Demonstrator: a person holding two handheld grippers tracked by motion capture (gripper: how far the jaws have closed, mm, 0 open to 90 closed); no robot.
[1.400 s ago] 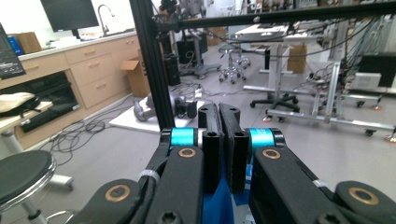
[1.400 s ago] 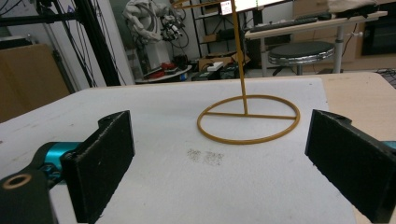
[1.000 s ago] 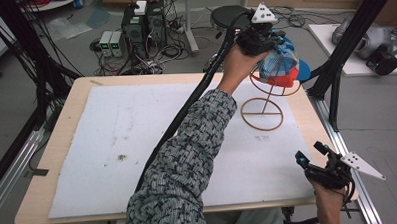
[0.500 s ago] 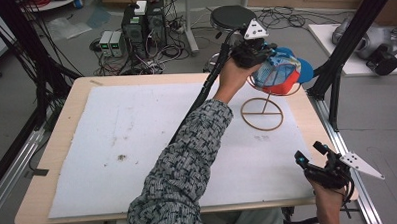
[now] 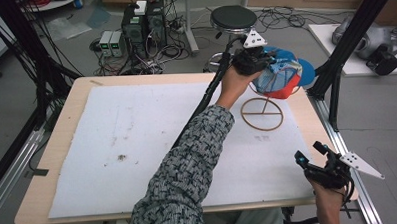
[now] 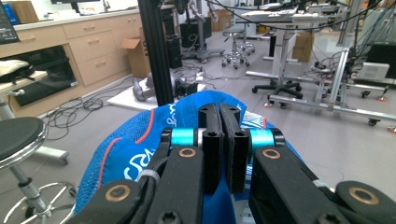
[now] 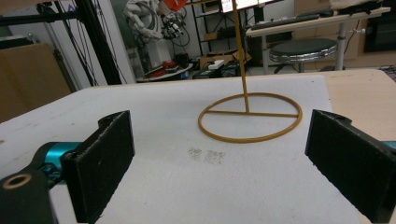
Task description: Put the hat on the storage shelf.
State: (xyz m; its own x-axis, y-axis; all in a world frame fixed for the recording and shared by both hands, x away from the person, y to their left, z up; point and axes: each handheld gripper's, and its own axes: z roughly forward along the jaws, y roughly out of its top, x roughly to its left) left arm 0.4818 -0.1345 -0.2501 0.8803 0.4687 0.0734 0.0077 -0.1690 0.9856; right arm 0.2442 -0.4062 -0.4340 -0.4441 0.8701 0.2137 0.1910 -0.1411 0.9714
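My left gripper (image 6: 219, 154) jaws pressed together, pinching blue cap (image 6: 135, 149) fabric, bottom centre of left gripper view. In high view, left gripper (image 5: 252, 60) upper right of frame, cap (image 5: 280, 76) held over gold wire stand (image 5: 261, 113), whose ring base lies on white mat (image 5: 137, 139). My right gripper (image 5: 313, 165) lower right of frame, jaws spread wide, nothing between; in right gripper view stand (image 7: 250, 116) ahead, centre of frame.
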